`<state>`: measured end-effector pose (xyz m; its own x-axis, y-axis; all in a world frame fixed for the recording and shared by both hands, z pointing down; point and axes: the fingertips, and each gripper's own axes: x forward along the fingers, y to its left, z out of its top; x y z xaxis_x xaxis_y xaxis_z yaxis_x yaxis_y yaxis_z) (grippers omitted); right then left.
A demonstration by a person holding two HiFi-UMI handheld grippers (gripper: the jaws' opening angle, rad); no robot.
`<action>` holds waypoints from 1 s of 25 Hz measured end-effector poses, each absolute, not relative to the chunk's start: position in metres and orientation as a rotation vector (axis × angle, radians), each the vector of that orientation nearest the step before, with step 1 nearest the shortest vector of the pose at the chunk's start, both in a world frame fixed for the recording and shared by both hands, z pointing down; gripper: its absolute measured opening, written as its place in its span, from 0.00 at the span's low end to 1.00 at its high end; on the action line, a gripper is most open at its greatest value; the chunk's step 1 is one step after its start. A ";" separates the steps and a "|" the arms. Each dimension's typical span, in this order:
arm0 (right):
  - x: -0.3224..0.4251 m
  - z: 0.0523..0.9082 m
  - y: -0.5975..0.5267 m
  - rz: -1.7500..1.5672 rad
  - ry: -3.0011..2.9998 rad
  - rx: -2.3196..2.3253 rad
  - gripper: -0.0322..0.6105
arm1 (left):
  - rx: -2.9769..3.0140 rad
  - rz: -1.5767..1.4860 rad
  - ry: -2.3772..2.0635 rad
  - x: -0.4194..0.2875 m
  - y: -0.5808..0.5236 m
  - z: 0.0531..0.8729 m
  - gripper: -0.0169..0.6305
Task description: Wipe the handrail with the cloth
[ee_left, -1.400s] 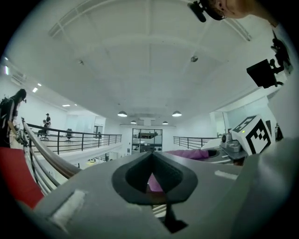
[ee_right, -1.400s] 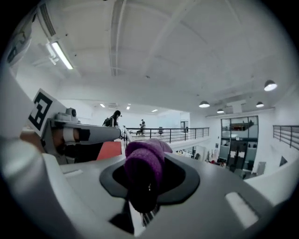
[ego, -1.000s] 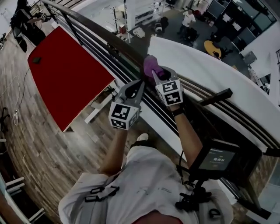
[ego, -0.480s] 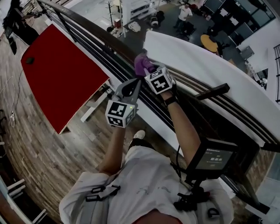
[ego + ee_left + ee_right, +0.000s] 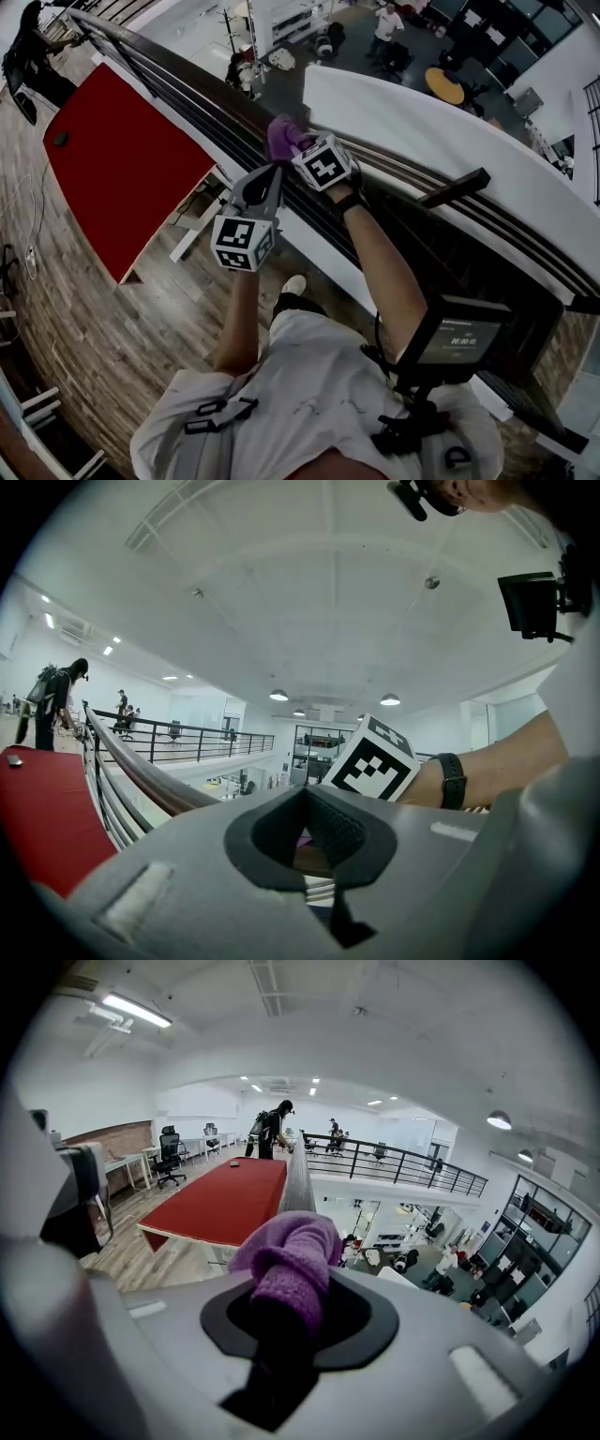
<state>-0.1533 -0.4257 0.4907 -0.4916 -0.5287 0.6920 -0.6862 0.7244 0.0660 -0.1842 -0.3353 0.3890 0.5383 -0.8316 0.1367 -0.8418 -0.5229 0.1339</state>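
A mezzanine walkway with a wooden floor (image 5: 84,328) ran along a curved dark handrail (image 5: 192,70), with an open lower floor beyond it and a long red bench (image 5: 112,159) on the walkway side. The purple cloth (image 5: 281,139) sat bunched on top of the handrail, pinched in the right gripper (image 5: 294,150). In the right gripper view the jaws were clamped on a fold of the cloth (image 5: 289,1260), and the handrail (image 5: 298,1180) stretched away straight ahead of it. The left gripper (image 5: 268,180) was just beside the right one on the walkway side of the rail, its jaws pressed together with nothing between them (image 5: 305,832).

Compared with a second before, the cloth and the right gripper had slid farther along the handrail, to the person's left, past the near corner of the white wall below. The left gripper had travelled the same way alongside it, and the right forearm reached out more.
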 end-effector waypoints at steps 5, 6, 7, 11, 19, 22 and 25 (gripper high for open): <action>-0.134 0.491 -0.420 0.275 -2.223 0.925 0.21 | 2.585 0.084 -1.463 -0.171 -0.327 0.385 0.03; -0.134 0.492 -0.418 0.271 -2.232 0.915 0.21 | 2.585 0.085 -1.464 -0.169 -0.325 0.386 0.03; -0.132 0.493 -0.416 0.263 -2.234 0.912 0.21 | 2.585 0.085 -1.462 -0.166 -0.322 0.387 0.03; -0.119 0.492 -0.407 0.211 -2.196 0.935 0.21 | 2.593 0.071 -1.430 -0.149 -0.312 0.386 0.03; -0.100 0.491 -0.390 0.195 -2.172 0.959 0.21 | 2.621 0.095 -1.384 -0.123 -0.298 0.388 0.03; -0.092 0.492 -0.385 0.207 -2.174 0.976 0.20 | 2.635 0.107 -1.366 -0.115 -0.294 0.388 0.03; -0.084 0.493 -0.378 0.218 -2.172 0.995 0.20 | 2.651 0.106 -1.354 -0.110 -0.292 0.385 0.03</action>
<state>-0.0836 -0.3778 0.4926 -0.4378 -0.5904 0.6780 -0.7136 0.6869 0.1374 -0.1100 -0.2921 0.3851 0.5870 -0.7980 0.1364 -0.8095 -0.5763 0.1120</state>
